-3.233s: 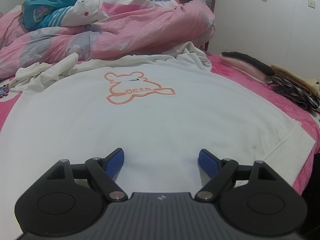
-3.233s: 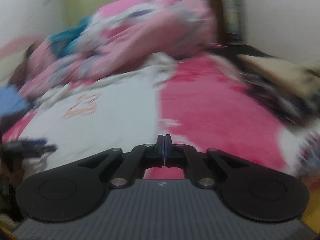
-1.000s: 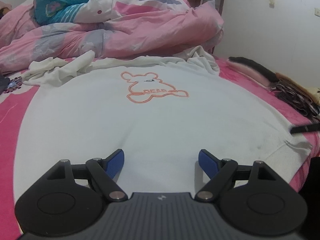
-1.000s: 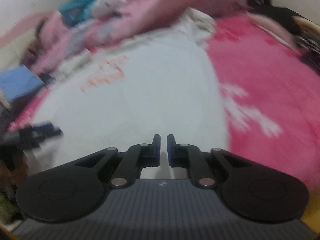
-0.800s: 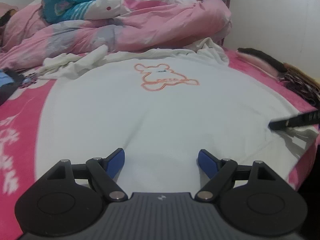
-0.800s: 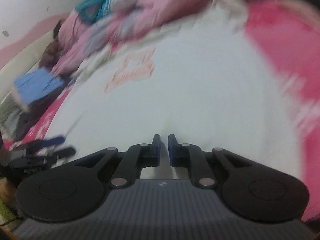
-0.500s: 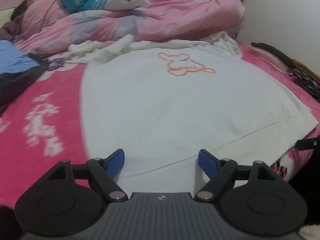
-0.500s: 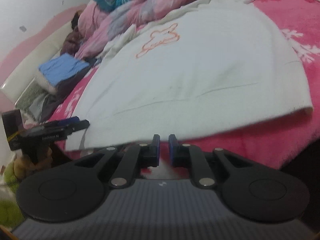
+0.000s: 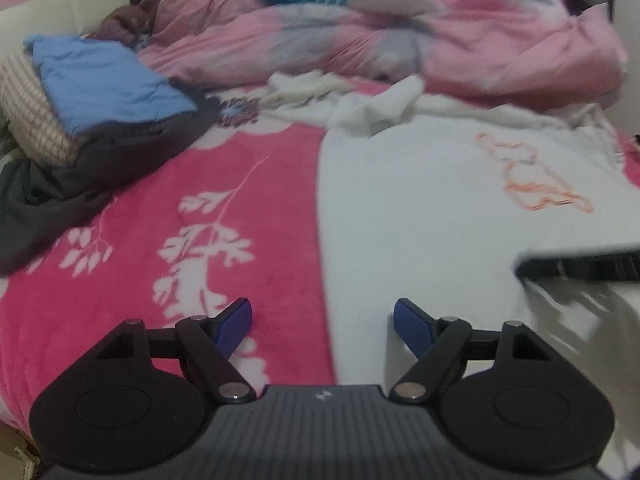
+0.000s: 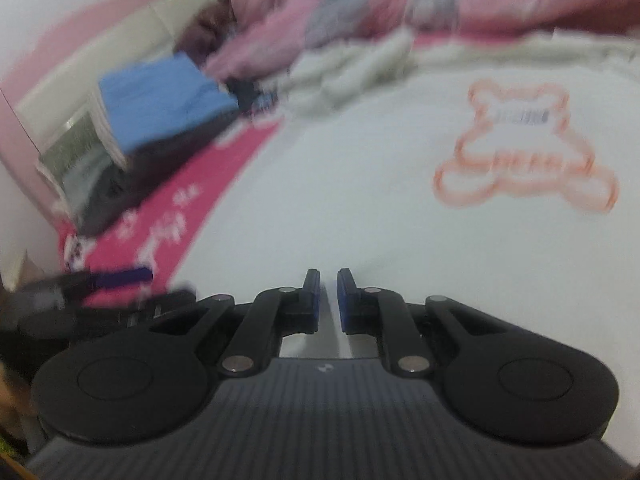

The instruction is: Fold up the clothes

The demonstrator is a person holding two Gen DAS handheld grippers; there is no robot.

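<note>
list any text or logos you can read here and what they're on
Nothing can be read for certain.
Lettering inside the orange bear outline on the white garment: too blurred to read.
Small pale emblem on the left gripper body: a mark, no letters.
Same emblem on the right gripper.

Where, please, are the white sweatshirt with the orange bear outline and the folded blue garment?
White sweatshirt with orange bear outline [image 10: 360,184]: right wrist view, plain front panel.
Folded blue garment [image 9: 104,80]: left wrist view, top face.

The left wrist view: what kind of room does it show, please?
Most likely a bedroom. A pink flowered bed cover fills the foreground, a crumpled pink duvet is heaped at the back, and a white sweatshirt lies spread flat.
</note>
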